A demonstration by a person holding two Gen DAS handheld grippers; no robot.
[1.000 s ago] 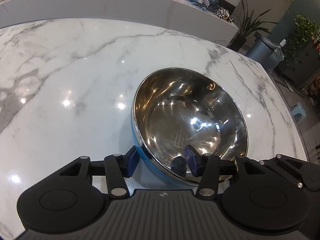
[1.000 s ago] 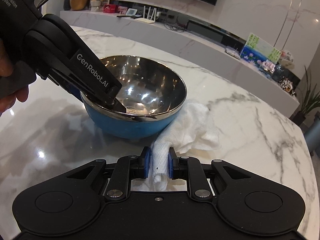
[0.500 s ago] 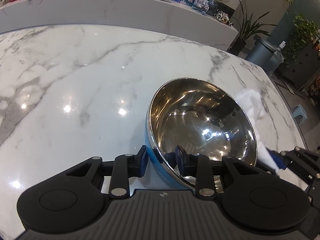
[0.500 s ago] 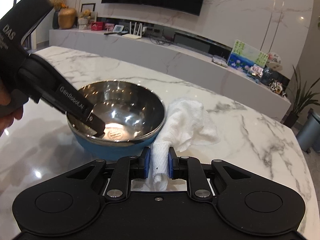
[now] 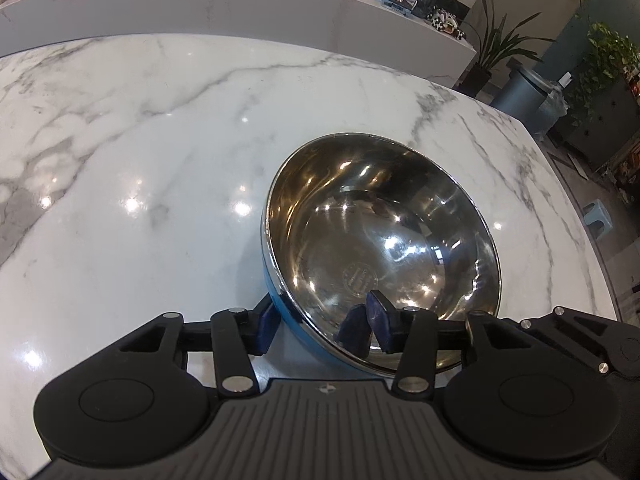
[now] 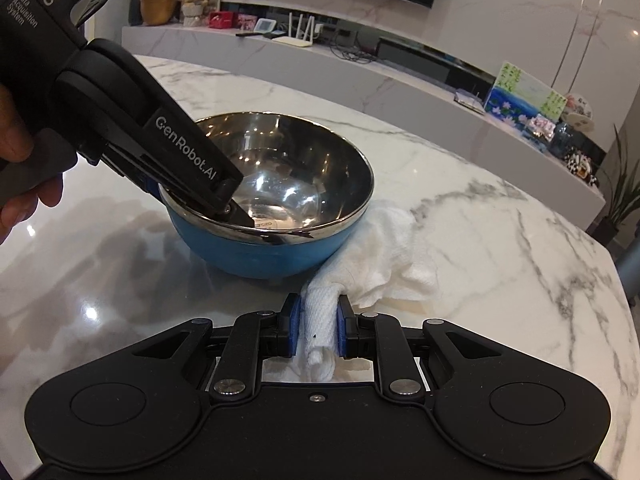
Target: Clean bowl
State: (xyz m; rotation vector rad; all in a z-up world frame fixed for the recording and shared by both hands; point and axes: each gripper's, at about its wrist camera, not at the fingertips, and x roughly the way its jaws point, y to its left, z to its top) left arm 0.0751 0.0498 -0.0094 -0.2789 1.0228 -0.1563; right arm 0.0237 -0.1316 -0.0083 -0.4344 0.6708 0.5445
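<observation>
A steel bowl (image 5: 380, 240) with a blue outside (image 6: 264, 256) stands upright on the marble table (image 5: 140, 140). My left gripper (image 5: 322, 324) straddles its near rim, one pad against the blue wall and the other inside the bowl, clear of the steel. Its jaws are opening, with the rim between them. From the right wrist view that gripper (image 6: 200, 204) slants down over the bowl's left rim. My right gripper (image 6: 318, 328) is shut on a rolled part of a white cloth (image 6: 384, 256), which lies bunched against the bowl's right side.
A person's hand (image 6: 24, 184) holds the left gripper's handle. The table's edge (image 5: 580, 208) curves close on the right, with a bin (image 5: 524, 96) and plants beyond it. A long white counter (image 6: 360, 68) with small items runs behind the table.
The left jaws narrowed on the bowl's rim half a second ago and have widened again. The bowl has settled back a little to the left. The right gripper keeps the cloth.
</observation>
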